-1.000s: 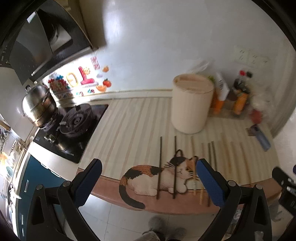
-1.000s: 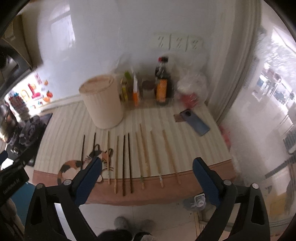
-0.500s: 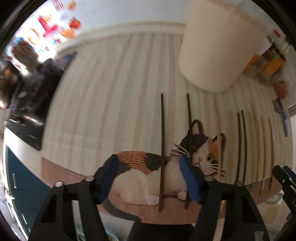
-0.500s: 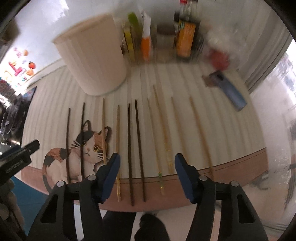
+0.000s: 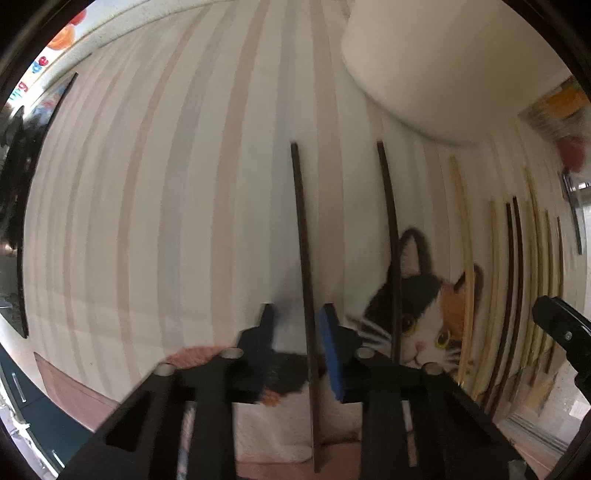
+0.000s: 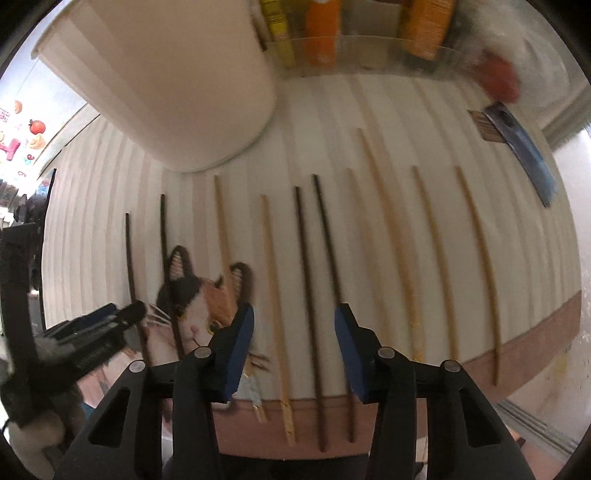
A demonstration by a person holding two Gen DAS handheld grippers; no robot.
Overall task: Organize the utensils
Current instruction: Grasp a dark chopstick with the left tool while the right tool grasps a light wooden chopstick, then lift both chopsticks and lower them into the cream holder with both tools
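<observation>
Several chopsticks lie side by side on a striped mat with a cat picture (image 5: 424,317). My left gripper (image 5: 297,325) is low over the mat, its narrowed jaws on either side of the leftmost dark chopstick (image 5: 301,236), with small gaps showing. A second dark chopstick (image 5: 389,229) lies just right of it. My right gripper (image 6: 293,328) is open and straddles a pale chopstick (image 6: 273,295) and a dark chopstick (image 6: 306,295). Another dark chopstick (image 6: 328,251) runs by its right finger. A cream cylindrical holder (image 6: 166,85) stands behind the row and also shows in the left wrist view (image 5: 443,66).
Condiment bottles (image 6: 321,33) stand in a rack at the back. A blue phone (image 6: 521,147) lies at the right. A stove edge (image 5: 22,221) is at the far left. The mat's brown front edge (image 6: 480,354) overhangs the counter.
Both grippers have dropped from well above the counter to just over the chopsticks. Both have narrowed, the left one much more, closing in around the leftmost dark chopstick.
</observation>
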